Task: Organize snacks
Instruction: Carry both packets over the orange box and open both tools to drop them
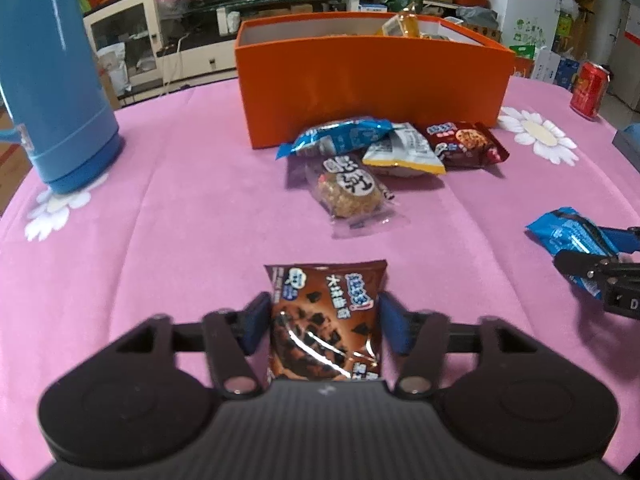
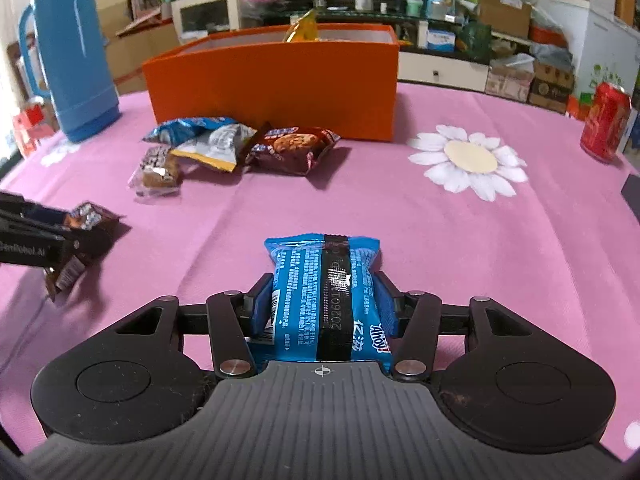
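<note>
Clamped between the blue pads of the left gripper [image 1: 324, 320] is a brown chocolate snack packet [image 1: 326, 320], its top end sticking out forward past the fingertips; the pads are pressing its two sides, so the jaws are gripping it. Ahead of the jaws a clear-wrapped round cake [image 1: 348, 190] is lying on the pink tablecloth [image 1: 160, 240], and beyond it a blue packet [image 1: 340, 136], a white-and-yellow packet [image 1: 404, 152] and a brown cookie packet [image 1: 466, 142] are sitting bunched against the front wall of the orange box [image 1: 372, 84]. Far off to the left of the jaws a blue thermos [image 1: 52, 80] is standing; off to the right a red can [image 1: 590, 88] is standing near the cloth's edge.

From the right wrist, the right gripper [image 2: 324, 304] is squeezing a blue cookie packet [image 2: 324, 292] lengthwise between its pads, the jaws closed on its sides. Left of these jaws the other gripper is holding its brown packet just over the cloth. Ahead and left, the four loose snacks are lying before the orange box [image 2: 272, 84], where a yellow packet [image 2: 302, 28] is poking up above the rim. A white daisy print [image 2: 468, 160] is showing ahead to the right.
</note>
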`<state>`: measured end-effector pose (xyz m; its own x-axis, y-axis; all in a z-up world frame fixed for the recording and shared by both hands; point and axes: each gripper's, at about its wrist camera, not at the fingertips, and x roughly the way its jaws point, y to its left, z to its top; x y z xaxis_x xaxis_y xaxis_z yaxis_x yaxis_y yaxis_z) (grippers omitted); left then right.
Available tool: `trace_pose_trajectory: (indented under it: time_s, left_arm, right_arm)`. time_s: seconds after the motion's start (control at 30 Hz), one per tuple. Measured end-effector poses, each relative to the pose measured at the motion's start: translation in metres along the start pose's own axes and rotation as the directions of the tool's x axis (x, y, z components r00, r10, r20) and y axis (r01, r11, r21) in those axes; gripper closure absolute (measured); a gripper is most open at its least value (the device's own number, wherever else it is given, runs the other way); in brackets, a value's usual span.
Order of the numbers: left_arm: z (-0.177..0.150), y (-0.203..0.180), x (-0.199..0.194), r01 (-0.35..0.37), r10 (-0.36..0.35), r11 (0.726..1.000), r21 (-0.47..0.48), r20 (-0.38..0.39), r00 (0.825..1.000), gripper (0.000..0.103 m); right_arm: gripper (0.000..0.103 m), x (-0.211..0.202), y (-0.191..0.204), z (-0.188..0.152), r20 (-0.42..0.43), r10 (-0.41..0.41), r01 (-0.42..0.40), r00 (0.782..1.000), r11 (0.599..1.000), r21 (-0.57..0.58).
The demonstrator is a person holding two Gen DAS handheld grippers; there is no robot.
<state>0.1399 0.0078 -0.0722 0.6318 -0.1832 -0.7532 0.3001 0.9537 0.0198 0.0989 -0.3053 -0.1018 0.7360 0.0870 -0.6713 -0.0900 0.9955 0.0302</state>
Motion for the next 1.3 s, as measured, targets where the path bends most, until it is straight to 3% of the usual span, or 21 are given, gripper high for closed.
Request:
trace_pose_trajectory:
  time_s: [0.13,0.2,0.27,0.37,0.47,0.6,0.77,0.9,1.0,1.3]
  left_arm:
    - [-0.001,0.005,0.001,0.015,-0.015,1.0,-0.019,0.001,1.0,0.034]
    - [-0.001,0.005,0.0,0.03,-0.03,0.999,-0.019,0.003,1.0,0.051]
    - [0.002,0.007,-0.004,0.058,-0.058,0.998,-0.032,-0.006,0.998,0.052]
    - [0.013,0.012,-0.018,0.097,-0.096,0.994,-0.06,0.023,0.995,0.052]
    - [0.051,0.02,-0.035,0.13,-0.119,0.987,-0.093,0.11,0.987,0.053]
    - [0.116,0.026,-0.039,0.076,-0.05,0.991,-0.114,0.214,0.976,0.053]
    - [0.176,0.031,-0.008,0.057,-0.017,0.988,-0.146,0.264,0.964,0.052]
    - [0.208,0.033,0.025,0.072,-0.03,0.982,-0.177,0.232,0.972,0.053]
    - [0.216,0.029,0.035,0.066,-0.025,0.987,-0.146,0.265,0.964,0.052]
    - [0.218,0.028,0.07,0.06,-0.02,0.987,-0.151,0.252,0.968,0.052]
  right_arm:
    - [0.062,0.0,-0.002,0.0,-0.005,-0.007,0.007,1.0,1.0,0.005]
    - [0.061,0.0,-0.002,-0.002,-0.003,-0.016,0.016,1.0,1.0,-0.009]
    - [0.07,-0.002,-0.003,-0.001,-0.003,-0.002,0.002,1.0,1.0,-0.002]
    - [0.07,-0.015,-0.009,0.006,0.026,0.03,-0.031,0.999,0.999,0.036]
    - [0.07,-0.037,-0.012,0.036,0.127,0.036,-0.041,0.991,0.999,0.036]
    - [0.07,-0.042,-0.017,0.104,0.26,0.015,-0.022,0.965,0.999,0.024]
    - [0.07,-0.01,-0.024,0.168,0.346,-0.004,-0.007,0.938,0.999,0.031]
    - [0.07,0.028,-0.033,0.193,0.326,0.005,-0.033,0.945,0.996,0.081]
    - [0.07,0.055,-0.033,0.211,0.303,0.023,-0.043,0.953,0.997,0.06]
    - [0.07,0.104,-0.009,0.226,0.292,-0.016,0.016,0.956,1.0,0.003]
